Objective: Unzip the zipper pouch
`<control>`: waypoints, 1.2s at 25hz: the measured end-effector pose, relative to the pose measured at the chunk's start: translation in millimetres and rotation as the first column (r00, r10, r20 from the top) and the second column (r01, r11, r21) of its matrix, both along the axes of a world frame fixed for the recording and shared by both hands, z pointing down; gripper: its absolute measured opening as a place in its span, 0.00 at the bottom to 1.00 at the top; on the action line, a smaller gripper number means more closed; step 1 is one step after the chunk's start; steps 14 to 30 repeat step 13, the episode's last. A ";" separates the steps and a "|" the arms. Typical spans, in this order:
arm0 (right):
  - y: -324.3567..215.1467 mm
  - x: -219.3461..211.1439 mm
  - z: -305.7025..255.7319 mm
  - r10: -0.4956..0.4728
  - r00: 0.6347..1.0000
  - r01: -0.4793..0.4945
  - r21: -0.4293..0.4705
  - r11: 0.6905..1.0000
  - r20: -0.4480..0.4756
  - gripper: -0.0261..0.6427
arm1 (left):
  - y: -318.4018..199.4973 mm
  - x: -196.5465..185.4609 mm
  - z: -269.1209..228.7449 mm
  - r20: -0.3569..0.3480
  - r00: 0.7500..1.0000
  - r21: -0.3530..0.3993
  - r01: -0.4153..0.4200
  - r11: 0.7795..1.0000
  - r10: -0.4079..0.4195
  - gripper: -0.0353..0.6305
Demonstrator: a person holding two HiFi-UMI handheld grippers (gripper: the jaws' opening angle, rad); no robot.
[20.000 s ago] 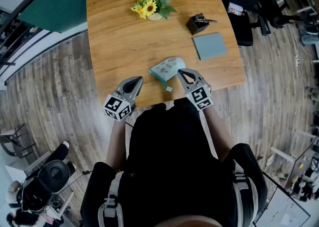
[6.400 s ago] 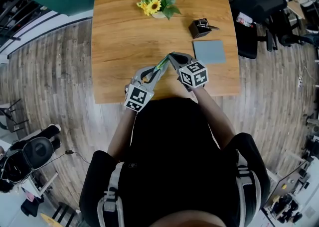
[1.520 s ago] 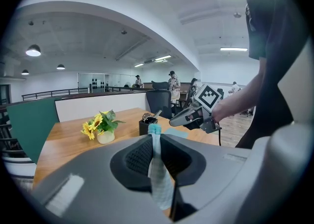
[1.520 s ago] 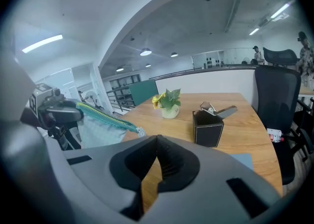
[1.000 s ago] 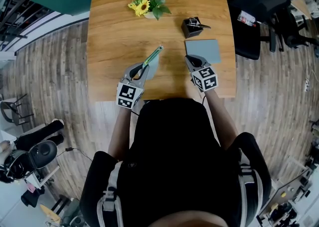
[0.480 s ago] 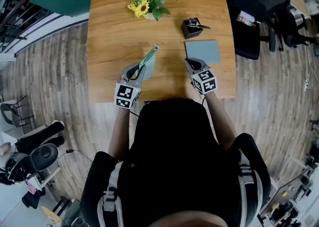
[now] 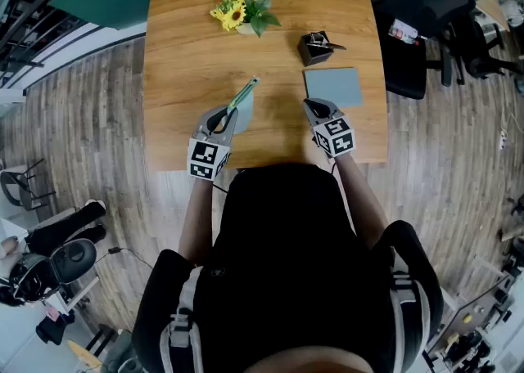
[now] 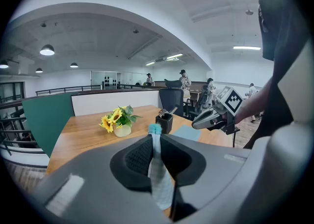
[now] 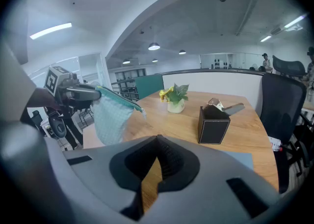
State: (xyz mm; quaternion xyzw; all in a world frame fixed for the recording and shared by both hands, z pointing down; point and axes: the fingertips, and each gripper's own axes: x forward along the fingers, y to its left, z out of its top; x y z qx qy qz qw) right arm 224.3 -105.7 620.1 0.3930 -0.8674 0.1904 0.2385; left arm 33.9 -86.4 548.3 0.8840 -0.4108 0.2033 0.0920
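Left gripper (image 8: 155,138): jaws narrow, clamped on one end of the pale mint checked fabric zipper pouch (image 8: 158,179). In its own view the fabric runs up the centre of the frame between the jaws, teal tip poking out at the top.

Head view: the left gripper (image 7: 227,115) sits left of centre. The zipper pouch (image 7: 245,100) sticks out up-right from it, seen edge-on over the wooden counter (image 7: 188,52).

Right gripper view: the pouch (image 9: 110,120) is at the left of the frame and hangs from its teal zipper edge. The left gripper (image 9: 73,92) holds it at the far-left end, and it looks lifted off the counter. Cannot tell how far the zipper is open.

Right gripper (image 9: 158,140): jaws fully together, nothing between them. In the head view it (image 7: 312,105) is right of centre, well apart from the pouch, just below the flat grey-blue rectangular pad (image 7: 332,86).

Black square box holder (image 7: 314,45) is above the pad. Yellow sunflower bunch in a small pot (image 7: 243,8) is near the top of the counter.
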 end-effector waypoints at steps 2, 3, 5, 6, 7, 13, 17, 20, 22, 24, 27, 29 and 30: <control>0.0 -0.8 -0.3 0.001 1.000 -0.001 -0.001 1.000 -0.001 0.04 | -0.4 -1.3 -0.6 0.000 1.000 -0.001 0.001 1.000 -0.001 0.11; 0.1 -1.5 -0.4 0.001 1.000 -0.001 -0.002 1.000 0.000 0.04 | -0.5 -2.1 -0.6 0.000 1.000 -0.001 0.002 1.000 -0.002 0.11; 0.0 -3.1 0.1 0.001 1.000 -0.001 -0.001 1.000 0.001 0.04 | -0.7 -3.9 -0.1 0.001 1.000 -0.002 0.005 1.000 -0.005 0.11; 0.0 -4.0 0.4 0.001 1.000 -0.001 -0.001 1.000 0.001 0.04 | -0.7 -4.9 0.2 0.001 1.000 -0.001 0.006 1.000 -0.006 0.11; -0.1 -4.8 0.5 0.000 1.000 0.000 -0.001 1.000 0.002 0.04 | -0.7 -5.8 0.2 0.000 1.000 -0.001 0.007 1.000 -0.007 0.11; -0.6 -7.5 -1.3 0.001 1.000 -0.001 -0.001 1.000 0.003 0.04 | -2.1 -8.5 -1.9 -0.001 1.000 0.000 0.007 1.000 -0.007 0.11; -0.6 -7.5 -1.3 0.001 1.000 -0.001 -0.001 1.000 0.003 0.04 | -2.1 -8.5 -1.9 -0.001 1.000 0.000 0.007 1.000 -0.007 0.11; -0.6 -7.5 -1.3 0.001 1.000 -0.001 -0.001 1.000 0.003 0.04 | -2.1 -8.5 -1.9 -0.001 1.000 0.000 0.007 1.000 -0.007 0.11; -0.6 -7.5 -1.3 0.001 1.000 -0.001 -0.001 1.000 0.003 0.04 | -2.1 -8.5 -1.9 -0.001 1.000 0.000 0.007 1.000 -0.007 0.11; -0.6 -7.5 -1.3 0.001 1.000 -0.001 -0.001 1.000 0.003 0.04 | -2.1 -8.5 -1.9 -0.001 1.000 0.000 0.007 1.000 -0.007 0.11; -0.6 -7.5 -1.3 0.001 1.000 -0.001 -0.001 1.000 0.003 0.04 | -2.1 -8.5 -1.9 -0.001 1.000 0.000 0.007 1.000 -0.007 0.11; -0.6 -7.5 -1.3 0.001 1.000 -0.001 -0.001 1.000 0.003 0.04 | -2.1 -8.5 -1.9 -0.001 1.000 0.000 0.007 1.000 -0.007 0.11; -0.6 -7.5 -1.3 0.001 1.000 -0.001 -0.001 1.000 0.003 0.04 | -2.1 -8.5 -1.9 -0.001 1.000 0.000 0.007 1.000 -0.007 0.11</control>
